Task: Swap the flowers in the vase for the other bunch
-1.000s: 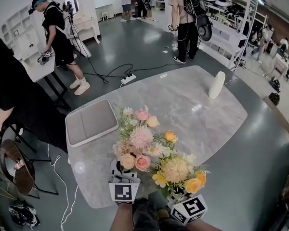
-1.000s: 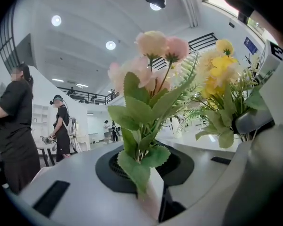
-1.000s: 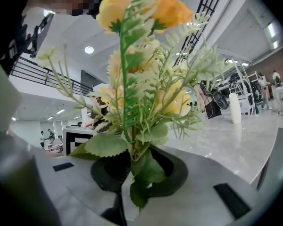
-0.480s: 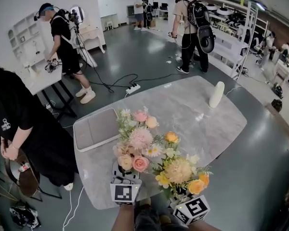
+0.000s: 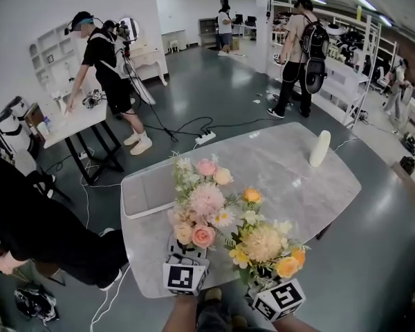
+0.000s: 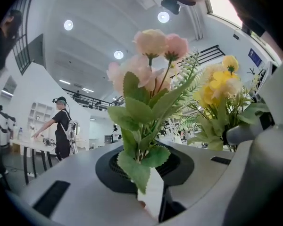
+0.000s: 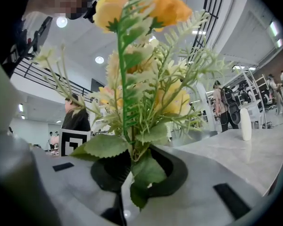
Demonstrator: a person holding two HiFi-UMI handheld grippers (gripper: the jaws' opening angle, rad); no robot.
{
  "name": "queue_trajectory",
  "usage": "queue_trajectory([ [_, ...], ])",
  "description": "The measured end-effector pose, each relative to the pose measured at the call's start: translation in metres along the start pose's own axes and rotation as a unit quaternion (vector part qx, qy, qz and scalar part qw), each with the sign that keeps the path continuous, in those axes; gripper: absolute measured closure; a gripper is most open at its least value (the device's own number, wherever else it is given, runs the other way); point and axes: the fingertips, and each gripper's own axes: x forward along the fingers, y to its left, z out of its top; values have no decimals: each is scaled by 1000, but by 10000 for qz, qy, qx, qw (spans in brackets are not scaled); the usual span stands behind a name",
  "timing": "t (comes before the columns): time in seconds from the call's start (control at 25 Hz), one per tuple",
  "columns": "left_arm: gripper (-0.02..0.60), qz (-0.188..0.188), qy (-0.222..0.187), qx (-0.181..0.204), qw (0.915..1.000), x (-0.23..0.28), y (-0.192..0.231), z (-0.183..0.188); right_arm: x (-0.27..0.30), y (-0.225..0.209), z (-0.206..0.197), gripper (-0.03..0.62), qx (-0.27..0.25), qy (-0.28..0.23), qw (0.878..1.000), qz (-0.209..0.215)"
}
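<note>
Nearest, the left gripper (image 5: 185,265) is clamped on the stems of the pink bunch (image 5: 202,199). Just right of it, the right gripper (image 5: 273,289) grips the yellow-orange bunch (image 5: 265,244). Both bunches stand upright over the marble table's (image 5: 290,185) near edge. The white vase (image 5: 320,148) stands at its far right.

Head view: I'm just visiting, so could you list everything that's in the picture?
Table: one, grey marble, centre.
Tray: one, pale grey, table's left end.
Vase: one, white, upright at table's far right, no flowers in it.
Pink bunch: one, pink and peach, held above the table's near edge.
Yellow bunch: one, yellow and orange, beside the pink bunch.
Power strip: one, white, floor beyond the table.
People: several, mostly in black, around the room.
Left gripper: pale grey, shut on pink bunch.
Right gripper: pale grey, shut on yellow bunch.
</note>
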Motion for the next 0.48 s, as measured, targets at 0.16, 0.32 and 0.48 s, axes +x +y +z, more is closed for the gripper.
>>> queue_trajectory([
  [0.16,486,-20,-86,-31,10000,-5,6,9,6,8,5,517,-13,-69,10000,63],
  [0.32,486,18,-182,-24,9998,-9,11,18,12,13,8,517,-5,-130,9998,118],
  [0.48,486,68,-250,-41,9997,-11,16,32,19,18,25,517,-60,-227,9994,270],
])
